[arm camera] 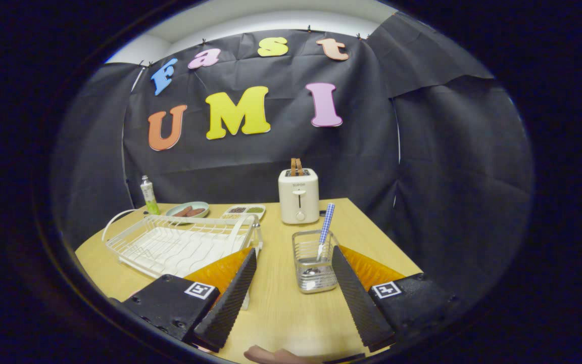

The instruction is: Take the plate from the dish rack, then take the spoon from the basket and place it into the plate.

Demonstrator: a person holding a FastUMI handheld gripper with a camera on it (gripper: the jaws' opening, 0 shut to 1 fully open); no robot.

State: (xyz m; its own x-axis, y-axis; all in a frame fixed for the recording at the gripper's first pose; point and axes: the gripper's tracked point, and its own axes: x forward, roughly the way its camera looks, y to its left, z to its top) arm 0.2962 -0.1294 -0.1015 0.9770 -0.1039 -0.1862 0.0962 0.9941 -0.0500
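A clear wire basket (313, 265) stands on the wooden table (281, 308), just ahead of my gripper (293, 252) and close to the right finger. A spoon (325, 230) with a blue checked handle stands in it, bowl down, handle leaning up and back. The white wire dish rack (180, 242) lies to the left, beyond my left finger, and I see no plate in its slots. The fingers stand wide open with nothing between them. A pinkish rounded edge (276, 355) shows beneath the fingers; I cannot tell what it is.
At the back of the table stand a cream toaster (298, 196) with bread in its slot, a small plate with sausages (188, 210), a divided tray (245, 209) and a small bottle (148, 194). The table's right edge runs close past the basket.
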